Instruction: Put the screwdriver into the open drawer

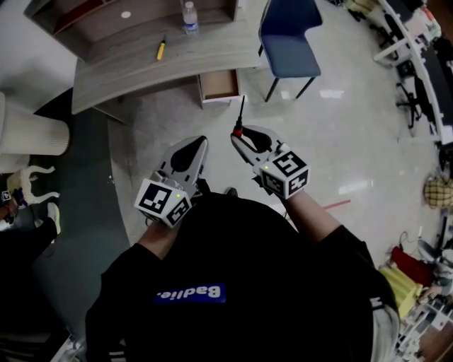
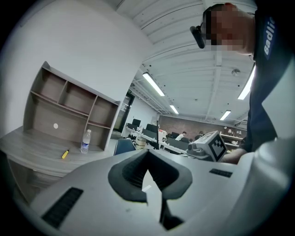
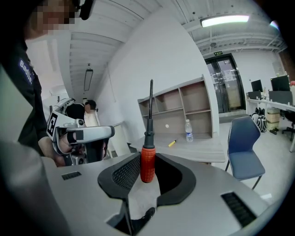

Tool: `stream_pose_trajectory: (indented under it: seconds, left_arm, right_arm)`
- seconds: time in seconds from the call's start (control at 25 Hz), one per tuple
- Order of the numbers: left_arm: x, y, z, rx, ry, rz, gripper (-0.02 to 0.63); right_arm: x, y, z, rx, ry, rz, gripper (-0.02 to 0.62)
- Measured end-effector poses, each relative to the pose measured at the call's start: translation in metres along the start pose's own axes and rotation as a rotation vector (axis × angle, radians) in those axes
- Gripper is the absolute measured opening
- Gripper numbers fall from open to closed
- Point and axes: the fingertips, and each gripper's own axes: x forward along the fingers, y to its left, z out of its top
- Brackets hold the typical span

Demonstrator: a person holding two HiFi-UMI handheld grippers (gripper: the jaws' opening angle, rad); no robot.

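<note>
My right gripper (image 1: 239, 134) is shut on the red handle of a screwdriver (image 1: 241, 114), whose black shaft points away from me toward the desk. In the right gripper view the screwdriver (image 3: 148, 161) stands upright between the dark pads (image 3: 125, 173). The open drawer (image 1: 219, 85) sticks out from under the grey desk (image 1: 141, 71), a stretch of floor ahead of both grippers. My left gripper (image 1: 200, 141) hangs beside the right one, its jaws closed together on nothing (image 2: 147, 154).
A small yellow tool (image 1: 161, 49) and a water bottle (image 1: 190, 18) lie on the desk, below a wooden shelf unit (image 3: 179, 110). A blue chair (image 1: 289, 42) stands right of the drawer. A white cabinet (image 1: 28, 134) is at far left.
</note>
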Motion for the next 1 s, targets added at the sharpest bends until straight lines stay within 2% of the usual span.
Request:
stream_pose_trajectory:
  seconds: [0.68, 1.0]
  left_arm:
    - [0.073, 0.132, 0.045, -0.016, 0.069, -0.196, 0.002]
    - [0.09, 0.181, 0.056, -0.036, 0.079, -0.271, 0.002]
  right_arm:
    - [0.126, -0.064, 0.052, 0.074, 0.025, -0.161, 0.117]
    - [0.166, -0.084, 0.052, 0.119, 0.049, -0.257, 0.118]
